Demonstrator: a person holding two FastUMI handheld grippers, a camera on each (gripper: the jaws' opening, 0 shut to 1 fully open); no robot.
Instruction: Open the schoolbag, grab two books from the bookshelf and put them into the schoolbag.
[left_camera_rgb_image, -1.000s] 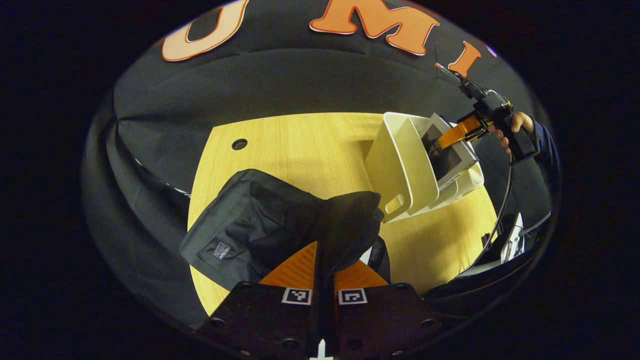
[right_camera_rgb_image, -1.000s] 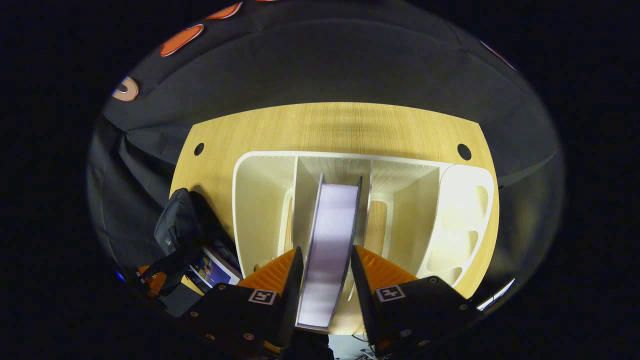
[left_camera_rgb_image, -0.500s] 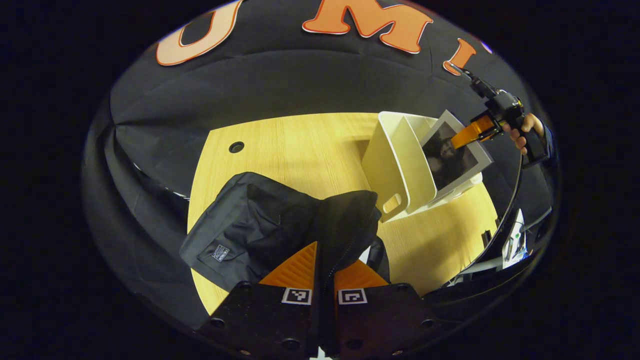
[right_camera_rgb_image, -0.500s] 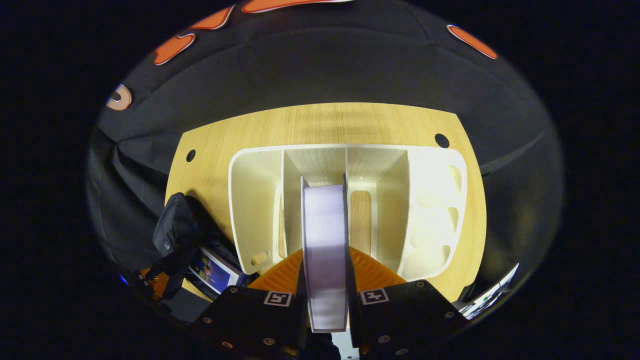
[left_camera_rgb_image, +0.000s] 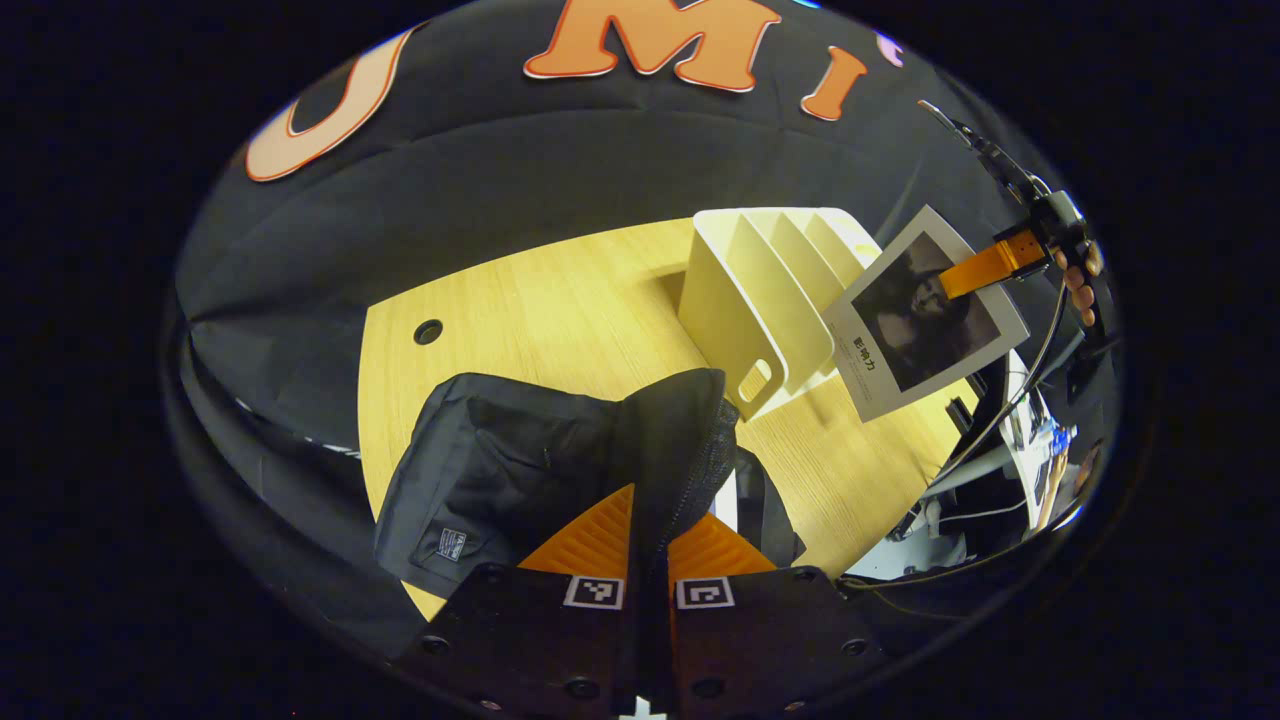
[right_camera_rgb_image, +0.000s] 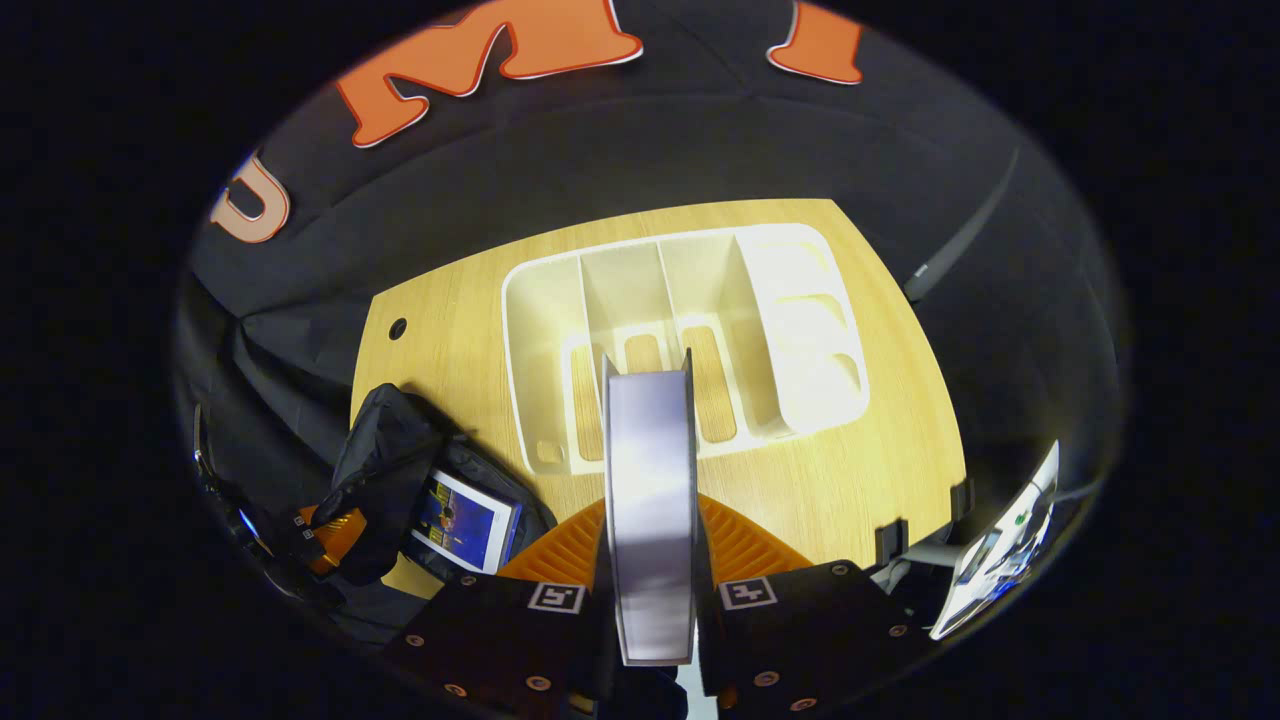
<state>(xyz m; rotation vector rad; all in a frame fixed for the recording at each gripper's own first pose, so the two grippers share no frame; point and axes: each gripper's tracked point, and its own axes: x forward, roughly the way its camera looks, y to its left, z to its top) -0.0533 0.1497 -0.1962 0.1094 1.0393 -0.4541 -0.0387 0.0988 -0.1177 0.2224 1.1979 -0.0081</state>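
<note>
the right tool (right_camera_rgb_image: 650, 560) is clenched on the grey-covered book with a dark portrait (left_camera_rgb_image: 925, 315), held edge-on above the white plastic bookshelf (right_camera_rgb_image: 680, 340). the black fabric schoolbag (right_camera_rgb_image: 400, 470) lies to the left of the bookshelf on the light wooden surface (right_camera_rgb_image: 870, 480), so the book must travel left and down. the left tool (left_camera_rgb_image: 648, 555) grips the bag's flap, nearer the opening. the right gripper view shows a blue-covered book (right_camera_rgb_image: 465, 522) inside; the left gripper view shows the held book's cover.

warm overhead light, tabletop (left_camera_rgb_image: 560, 300) bright, booth dim; strong fisheye warp at edges; bookshelf (right_camera_rgb_image: 800, 300) glares.
</note>
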